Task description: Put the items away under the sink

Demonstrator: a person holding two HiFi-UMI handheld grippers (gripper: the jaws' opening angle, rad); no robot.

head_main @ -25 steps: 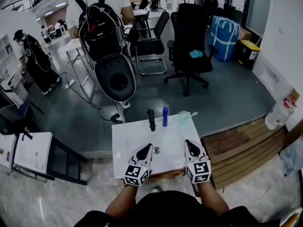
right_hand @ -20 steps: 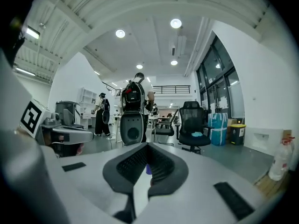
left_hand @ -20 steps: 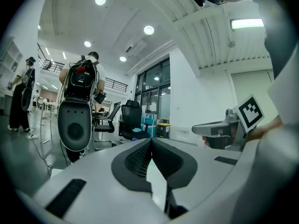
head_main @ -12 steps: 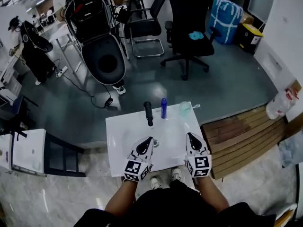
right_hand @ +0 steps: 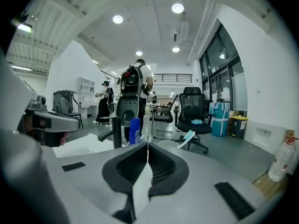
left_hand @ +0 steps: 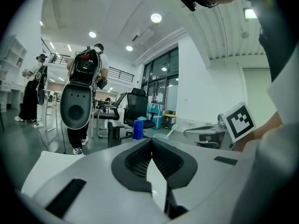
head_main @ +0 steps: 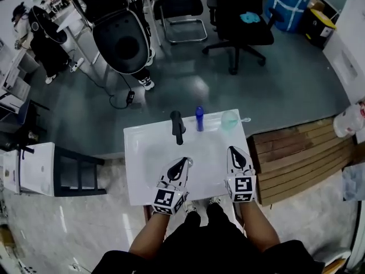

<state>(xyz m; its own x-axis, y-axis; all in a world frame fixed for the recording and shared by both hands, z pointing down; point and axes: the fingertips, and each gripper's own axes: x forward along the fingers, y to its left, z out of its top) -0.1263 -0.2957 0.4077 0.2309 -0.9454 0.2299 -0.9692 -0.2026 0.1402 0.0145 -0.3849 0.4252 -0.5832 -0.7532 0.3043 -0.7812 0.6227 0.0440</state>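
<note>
blue bottle (head_main: 199,119) stands upright at the back edge of the white sink (head_main: 142,158), just right of the black faucet (head_main: 178,127). a clear cup (head_main: 229,120) with a toothbrush (right_hand: 188,137) in it sits further right, near the corner. both grippers hover over the front half of the basin, apart from these items: the left gripper (head_main: 183,162) over the middle, the right gripper (head_main: 233,151) by the right rim. each has its fingers pressed together with nothing between them.
</note>
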